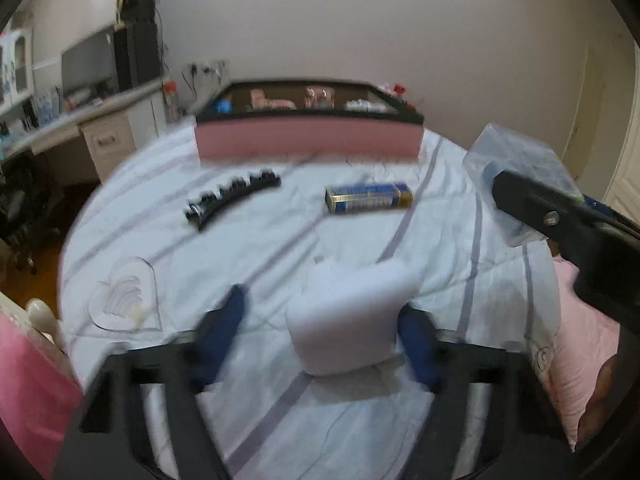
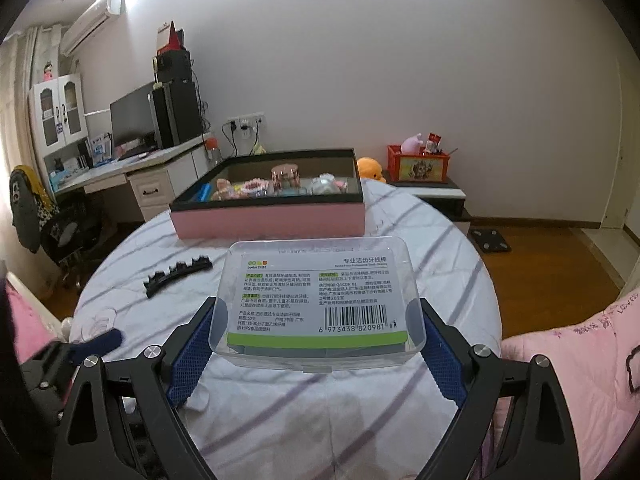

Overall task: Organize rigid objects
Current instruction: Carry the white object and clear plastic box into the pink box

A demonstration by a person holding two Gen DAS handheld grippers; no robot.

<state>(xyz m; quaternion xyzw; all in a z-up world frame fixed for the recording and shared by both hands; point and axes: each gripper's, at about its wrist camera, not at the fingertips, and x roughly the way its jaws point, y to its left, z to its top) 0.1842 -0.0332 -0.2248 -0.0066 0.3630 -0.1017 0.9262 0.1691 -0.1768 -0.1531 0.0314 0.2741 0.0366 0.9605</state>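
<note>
My right gripper (image 2: 316,320) is shut on a clear plastic floss-pick box (image 2: 318,300) with a green-edged label, held above the bed. My left gripper (image 1: 324,316) is open around a white block-shaped object (image 1: 348,316) lying on the striped sheet; its right finger touches the block, its left finger stands apart. A black hair clip (image 1: 230,198) (image 2: 178,274) and a blue-and-gold box (image 1: 368,198) lie further back. A pink open box (image 1: 308,140) (image 2: 268,216) with small items inside stands at the bed's far end.
A clear heart-shaped piece (image 1: 126,300) lies at the left on the sheet. A pink pillow (image 2: 580,360) is at the right. A desk (image 2: 132,168) with a monitor stands at the left. A red basket (image 2: 418,162) sits on a low stand behind.
</note>
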